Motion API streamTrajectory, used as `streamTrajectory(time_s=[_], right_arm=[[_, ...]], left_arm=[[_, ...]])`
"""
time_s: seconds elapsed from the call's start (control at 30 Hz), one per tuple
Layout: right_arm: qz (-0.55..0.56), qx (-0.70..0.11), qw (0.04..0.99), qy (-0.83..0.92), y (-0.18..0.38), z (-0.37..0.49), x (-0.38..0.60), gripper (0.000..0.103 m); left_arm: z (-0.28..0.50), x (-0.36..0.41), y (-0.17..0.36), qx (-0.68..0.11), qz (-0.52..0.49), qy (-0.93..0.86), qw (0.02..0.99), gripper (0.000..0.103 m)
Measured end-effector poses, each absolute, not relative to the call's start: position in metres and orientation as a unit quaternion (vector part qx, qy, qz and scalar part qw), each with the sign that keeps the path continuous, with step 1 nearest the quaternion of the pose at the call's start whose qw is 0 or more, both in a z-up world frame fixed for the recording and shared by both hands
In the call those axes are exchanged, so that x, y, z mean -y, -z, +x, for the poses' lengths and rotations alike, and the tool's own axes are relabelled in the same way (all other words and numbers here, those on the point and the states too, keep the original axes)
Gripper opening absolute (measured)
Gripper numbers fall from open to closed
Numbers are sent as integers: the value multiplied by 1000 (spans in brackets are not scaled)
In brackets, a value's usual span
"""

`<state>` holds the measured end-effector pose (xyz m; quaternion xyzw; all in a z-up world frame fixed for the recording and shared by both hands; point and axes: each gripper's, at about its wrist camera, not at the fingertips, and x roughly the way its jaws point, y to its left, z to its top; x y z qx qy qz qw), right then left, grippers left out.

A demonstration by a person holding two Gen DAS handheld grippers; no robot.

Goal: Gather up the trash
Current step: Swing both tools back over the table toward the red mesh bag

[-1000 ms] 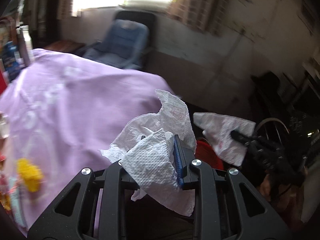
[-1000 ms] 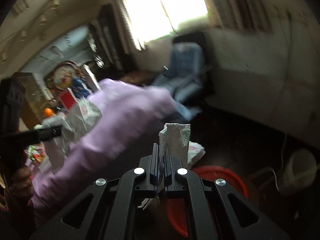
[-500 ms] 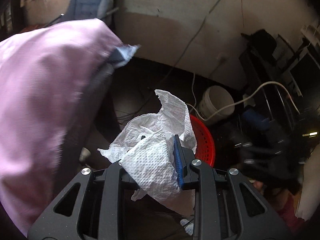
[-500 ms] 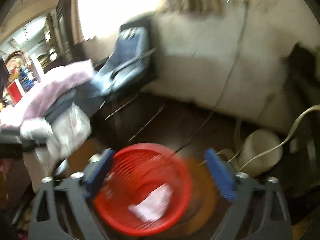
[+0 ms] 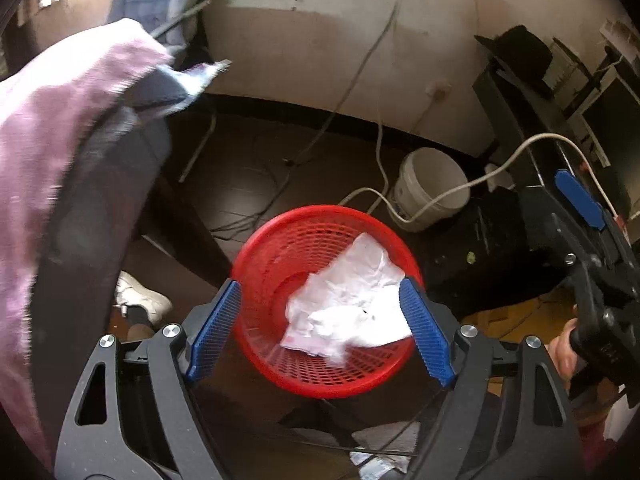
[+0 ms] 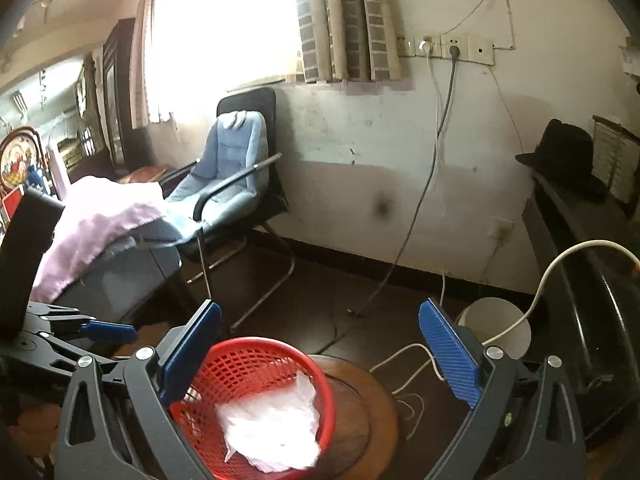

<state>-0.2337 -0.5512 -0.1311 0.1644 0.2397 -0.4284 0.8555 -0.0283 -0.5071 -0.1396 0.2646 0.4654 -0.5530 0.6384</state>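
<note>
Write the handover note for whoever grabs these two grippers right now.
Left gripper: fingers opening, nothing pressed between them, above the red plastic mesh basket.
Right gripper: open wide, empty, also over the basket.
Crumpled white paper towels lie inside the basket, which stands on the dark floor beside a white plastic bucket.
Done: both loads are in the basket.
Left: white scraps on the floor below the left gripper; what they are is unclear.

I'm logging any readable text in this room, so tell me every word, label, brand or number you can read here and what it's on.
None can be read.
Round decorated plaque at far left: a picture only, too blurred for any lettering.
Red item below it: no legible print.
Red basket, white bucket, crumpled tissue: no markings visible.
</note>
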Motion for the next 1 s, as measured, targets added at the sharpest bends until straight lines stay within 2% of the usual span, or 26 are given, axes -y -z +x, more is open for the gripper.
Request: streamTrajectory(time_s=[0.33, 0.5, 0.73, 1.0], right_arm=[[174, -237, 884, 363, 121, -206, 529, 97], [154, -241, 901, 326, 107, -181, 504, 97], [140, -221, 934, 243, 75, -140, 461, 97], [105, -204, 963, 138, 35, -90, 391, 97]], left_arm=[[-1, 454, 91, -416, 226, 513, 716, 85], [8, 418, 63, -370, 218, 474, 769, 93], [33, 339, 27, -317, 194, 387, 844, 96], [60, 242, 4, -295, 150, 283, 900, 96]])
